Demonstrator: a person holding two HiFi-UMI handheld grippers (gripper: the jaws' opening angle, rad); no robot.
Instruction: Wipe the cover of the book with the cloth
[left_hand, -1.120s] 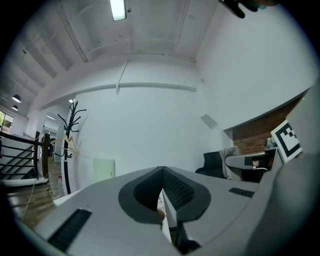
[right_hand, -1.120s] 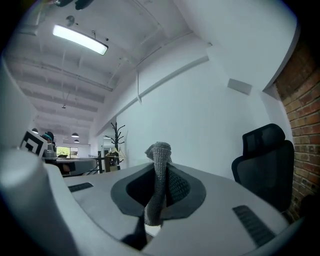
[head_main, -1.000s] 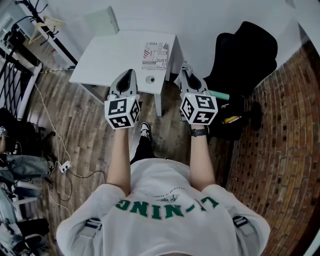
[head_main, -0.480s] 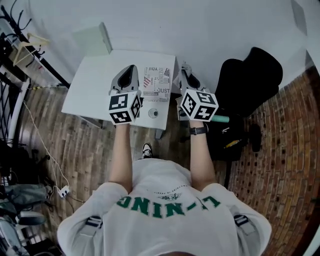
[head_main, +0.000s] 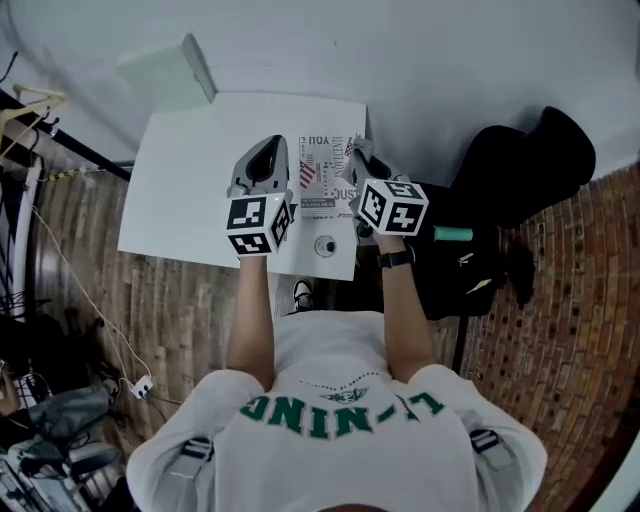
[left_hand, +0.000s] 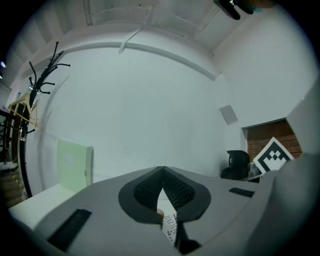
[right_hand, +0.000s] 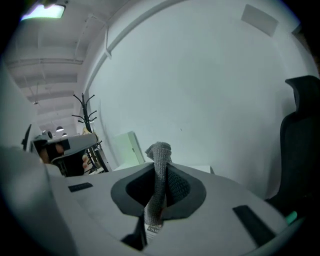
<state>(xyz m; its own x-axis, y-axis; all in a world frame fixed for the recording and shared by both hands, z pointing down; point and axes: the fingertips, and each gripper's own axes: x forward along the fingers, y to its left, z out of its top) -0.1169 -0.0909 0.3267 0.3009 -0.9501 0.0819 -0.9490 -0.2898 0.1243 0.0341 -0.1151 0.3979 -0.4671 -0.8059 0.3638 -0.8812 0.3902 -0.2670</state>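
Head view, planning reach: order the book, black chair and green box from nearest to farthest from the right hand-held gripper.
1. Book, just left of the right hand-held gripper.
2. Black chair, to its right, off the table.
3. Green box, table's far left corner.

Both arms reach forward; left gripper (left_hand: 162, 171) jaws together, right gripper (head_main: 354, 150) jaws pinching cloth (right_hand: 159, 152).

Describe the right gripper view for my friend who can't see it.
The right gripper is shut on a grey knitted cloth that pokes up past its jaws. Behind are a white wall, a coat stand at left and a black chair at right.
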